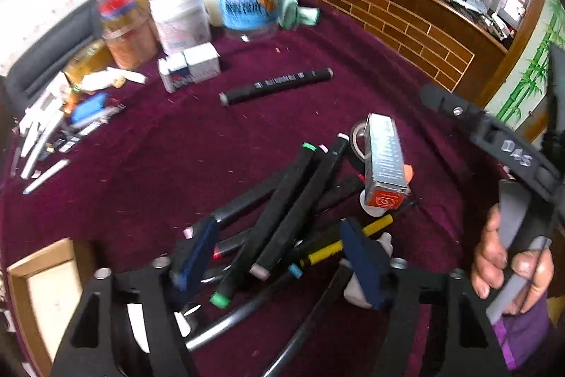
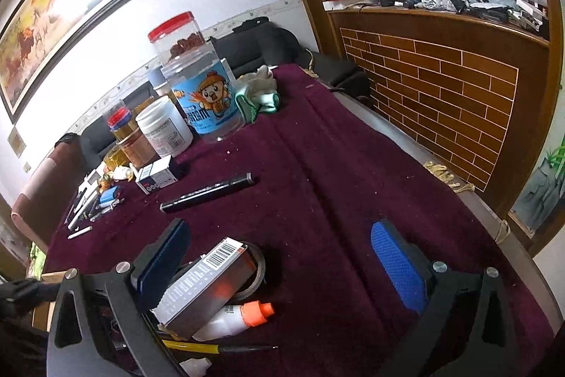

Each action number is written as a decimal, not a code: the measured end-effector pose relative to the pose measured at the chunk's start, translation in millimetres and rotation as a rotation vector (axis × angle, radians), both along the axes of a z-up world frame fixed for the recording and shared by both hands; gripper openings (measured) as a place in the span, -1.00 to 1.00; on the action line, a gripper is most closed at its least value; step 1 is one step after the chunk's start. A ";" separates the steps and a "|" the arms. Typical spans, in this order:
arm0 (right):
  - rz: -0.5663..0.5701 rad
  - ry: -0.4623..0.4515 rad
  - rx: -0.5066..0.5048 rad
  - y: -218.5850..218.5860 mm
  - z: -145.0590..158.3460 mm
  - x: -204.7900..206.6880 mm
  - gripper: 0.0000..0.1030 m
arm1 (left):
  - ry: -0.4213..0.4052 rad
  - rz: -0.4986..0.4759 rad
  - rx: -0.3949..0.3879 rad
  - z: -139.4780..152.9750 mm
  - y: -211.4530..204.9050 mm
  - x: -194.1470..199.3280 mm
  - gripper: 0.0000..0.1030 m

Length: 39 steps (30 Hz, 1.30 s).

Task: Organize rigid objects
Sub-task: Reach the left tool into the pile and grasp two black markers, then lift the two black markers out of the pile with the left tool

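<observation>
The right gripper [image 2: 282, 267] hung wide open above the cloth [image 2: 353, 182]. A box [image 2: 204, 288] lay just inside its left finger [image 2: 166, 257], a marker [image 2: 208, 192] farther ahead.

We count one lone black marker [image 2: 207, 192], one silver carton [image 2: 204, 285], one tape roll [image 2: 259, 265], one orange-capped bottle [image 2: 235, 318], two clear jars [image 2: 206, 101].
</observation>
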State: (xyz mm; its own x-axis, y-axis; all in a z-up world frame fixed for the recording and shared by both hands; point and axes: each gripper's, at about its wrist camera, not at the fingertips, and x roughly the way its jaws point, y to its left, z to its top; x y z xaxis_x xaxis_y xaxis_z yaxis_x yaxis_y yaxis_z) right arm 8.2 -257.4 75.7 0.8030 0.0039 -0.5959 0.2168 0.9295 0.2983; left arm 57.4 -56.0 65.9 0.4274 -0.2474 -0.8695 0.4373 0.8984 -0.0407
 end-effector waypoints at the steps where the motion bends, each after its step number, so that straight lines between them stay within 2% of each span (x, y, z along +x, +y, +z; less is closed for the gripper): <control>1: 0.001 0.005 -0.005 1.3 -0.7 1.1 0.99 | 0.019 0.005 -0.010 -6.8 -1.1 5.2 0.28; 2: 0.004 0.007 -0.009 2.3 -0.9 1.8 0.99 | 0.047 0.012 -0.019 -15.0 -2.8 11.2 0.16; 3: 0.009 0.008 -0.013 3.5 -1.0 2.2 0.99 | 0.063 0.014 -0.012 -21.4 -5.2 14.7 -0.07; 4: 0.013 0.008 -0.015 4.4 -1.0 2.1 0.99 | 0.069 0.013 0.001 -25.9 -7.1 16.9 -0.08; 6: 0.015 0.009 -0.018 5.4 -0.7 1.8 0.99 | 0.058 -0.006 -0.010 -25.9 -8.6 13.1 -0.35; 7: 0.017 0.010 -0.016 5.5 -0.8 1.6 0.99 | 0.070 -0.025 -0.022 -25.1 -8.8 9.7 -0.39; 9: 0.019 0.016 -0.009 5.4 -1.6 2.0 0.99 | 0.095 -0.060 -0.030 -24.6 -9.3 -1.5 -0.40; 12: 0.022 0.027 -0.003 5.7 -3.0 2.6 0.99 | 0.080 -0.082 0.000 -23.2 -9.8 -17.4 -0.40; 17: 0.023 0.029 -0.006 6.6 -3.3 2.4 0.99 | 0.091 -0.031 -0.039 -22.5 4.4 -11.9 -0.40; 20: 0.023 0.033 -0.005 6.3 -4.3 2.5 0.99 | 0.110 -0.031 -0.082 -23.4 12.5 -13.1 -0.40; 24: 0.030 0.044 -0.004 7.4 -5.8 3.7 0.99 | 0.167 -0.047 -0.178 -24.3 23.8 -18.6 -0.40; 30: 0.031 0.048 -0.013 8.8 -7.0 4.3 0.99 | 0.172 0.008 -0.270 -24.8 38.5 -10.0 -0.39; 35: 0.039 0.058 -0.030 11.9 -9.5 5.7 0.99 | 0.185 0.004 -0.365 -18.5 47.2 -11.3 -0.37; 37: 0.042 0.061 -0.033 12.7 -9.8 6.2 0.99 | 0.196 0.008 -0.399 -16.3 51.1 -11.2 -0.25; 39: 0.044 0.066 -0.035 13.6 -10.3 6.8 0.99 | 0.194 0.023 -0.397 -15.4 53.0 -11.2 -0.04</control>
State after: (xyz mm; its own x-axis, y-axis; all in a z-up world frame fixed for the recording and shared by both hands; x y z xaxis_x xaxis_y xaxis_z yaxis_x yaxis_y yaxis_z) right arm 15.0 -243.8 65.4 0.7617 0.0166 -0.6477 0.1937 0.9481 0.2521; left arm 46.2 -3.1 50.5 0.2754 -0.5704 -0.7739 0.3675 0.8063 -0.4635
